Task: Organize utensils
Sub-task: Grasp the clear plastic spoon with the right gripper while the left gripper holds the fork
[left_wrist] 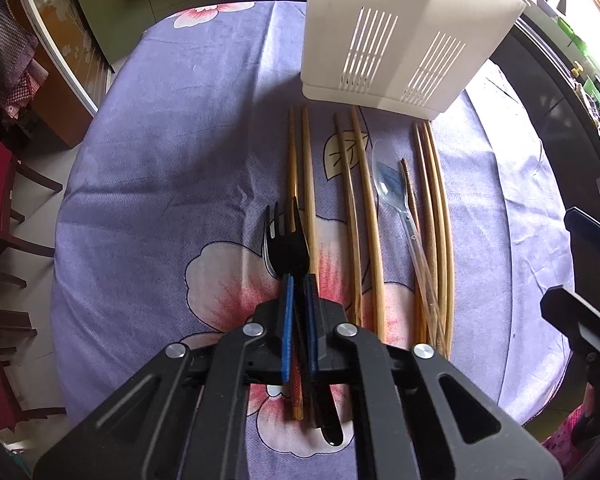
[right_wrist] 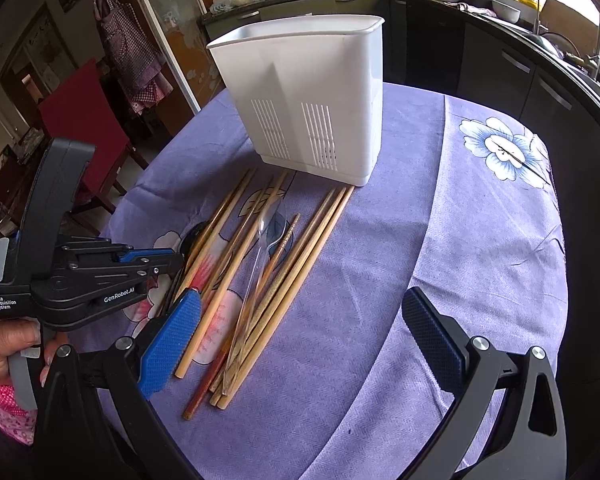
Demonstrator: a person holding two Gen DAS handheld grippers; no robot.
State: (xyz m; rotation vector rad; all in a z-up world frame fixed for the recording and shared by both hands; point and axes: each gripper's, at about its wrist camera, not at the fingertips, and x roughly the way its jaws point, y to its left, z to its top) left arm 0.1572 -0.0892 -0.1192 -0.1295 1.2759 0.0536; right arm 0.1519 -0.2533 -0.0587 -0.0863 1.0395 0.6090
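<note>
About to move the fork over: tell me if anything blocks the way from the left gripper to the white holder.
Nothing visible does. The left gripper is shut on the black plastic fork; ahead, the wooden chopsticks lie flat on the purple floral tablecloth, below a raised path to the white slotted plastic utensil holder.

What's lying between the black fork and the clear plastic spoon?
Two pairs of wooden chopsticks lie between the black fork and the clear spoon, clearest in the left wrist view.
</note>
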